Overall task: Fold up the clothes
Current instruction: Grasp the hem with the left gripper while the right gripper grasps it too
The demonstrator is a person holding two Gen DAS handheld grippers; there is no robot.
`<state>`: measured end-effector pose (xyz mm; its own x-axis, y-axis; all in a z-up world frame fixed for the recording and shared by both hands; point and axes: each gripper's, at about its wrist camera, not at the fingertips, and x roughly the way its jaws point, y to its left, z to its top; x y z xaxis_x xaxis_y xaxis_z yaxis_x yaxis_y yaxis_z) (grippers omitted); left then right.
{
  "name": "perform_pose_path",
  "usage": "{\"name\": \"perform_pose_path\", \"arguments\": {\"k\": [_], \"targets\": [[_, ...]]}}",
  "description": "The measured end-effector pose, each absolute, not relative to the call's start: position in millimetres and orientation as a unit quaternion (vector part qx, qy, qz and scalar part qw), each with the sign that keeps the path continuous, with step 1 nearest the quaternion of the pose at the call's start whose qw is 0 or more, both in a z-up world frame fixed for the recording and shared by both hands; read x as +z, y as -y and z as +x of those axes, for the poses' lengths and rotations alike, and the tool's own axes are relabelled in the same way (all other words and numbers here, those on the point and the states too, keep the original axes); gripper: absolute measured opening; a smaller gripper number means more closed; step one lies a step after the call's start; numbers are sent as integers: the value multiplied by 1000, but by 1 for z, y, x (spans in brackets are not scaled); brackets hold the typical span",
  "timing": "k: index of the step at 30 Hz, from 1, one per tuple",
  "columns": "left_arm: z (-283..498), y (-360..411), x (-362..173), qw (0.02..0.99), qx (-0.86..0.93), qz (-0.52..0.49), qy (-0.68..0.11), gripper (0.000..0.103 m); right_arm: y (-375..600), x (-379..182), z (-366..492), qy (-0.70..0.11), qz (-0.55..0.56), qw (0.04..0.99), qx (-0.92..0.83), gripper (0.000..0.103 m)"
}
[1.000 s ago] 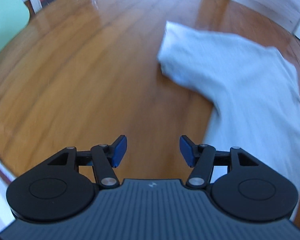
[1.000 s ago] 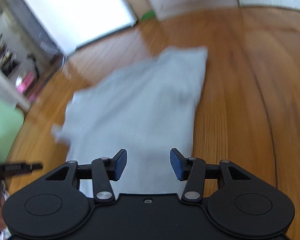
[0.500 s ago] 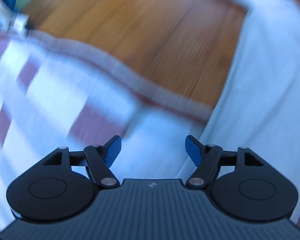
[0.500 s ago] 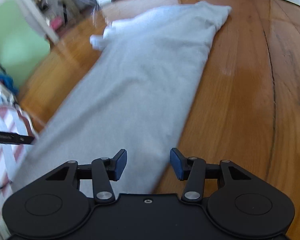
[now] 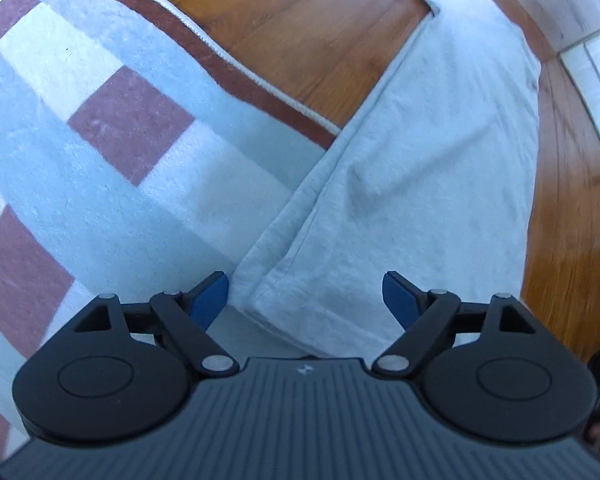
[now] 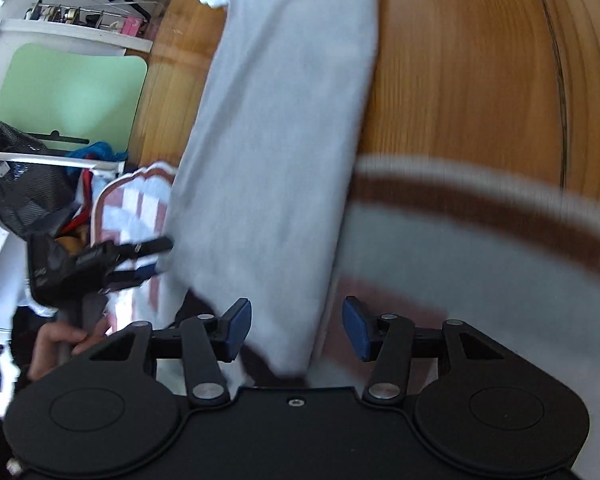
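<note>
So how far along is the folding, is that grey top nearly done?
Partly. The grey garment already lies as a long narrow strip on the wooden floor, its near end on the checked blanket. Both the left gripper and right gripper have just been opening over its near hem, gripping nothing yet. Folding it lengthwise remains.

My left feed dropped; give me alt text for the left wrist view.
The open left tool hangs over the near corner of a pale grey garment, pads not touching it. The corner overlaps a maroon-checked blanket; wooden floor shows beyond.
</note>
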<state>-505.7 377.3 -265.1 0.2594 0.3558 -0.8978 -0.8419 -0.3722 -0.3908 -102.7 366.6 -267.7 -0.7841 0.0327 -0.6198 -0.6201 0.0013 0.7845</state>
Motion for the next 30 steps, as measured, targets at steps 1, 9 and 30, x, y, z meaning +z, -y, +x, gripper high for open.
{"name": "perform_pose_path", "arguments": {"k": [1,9,30], "targets": [[-506,-377,-265,523,577,-596,-195,83,-362,-270,-104,-669,-216,236,671,60],[-488,-382,-268,568,565,-572,-175,36,-359,-277,-121,-665,-180,223,690,35],[-489,-350,-225,513,599,-583,-197,11,-327,-217,-120,-594,-234,178,748,7]]}}
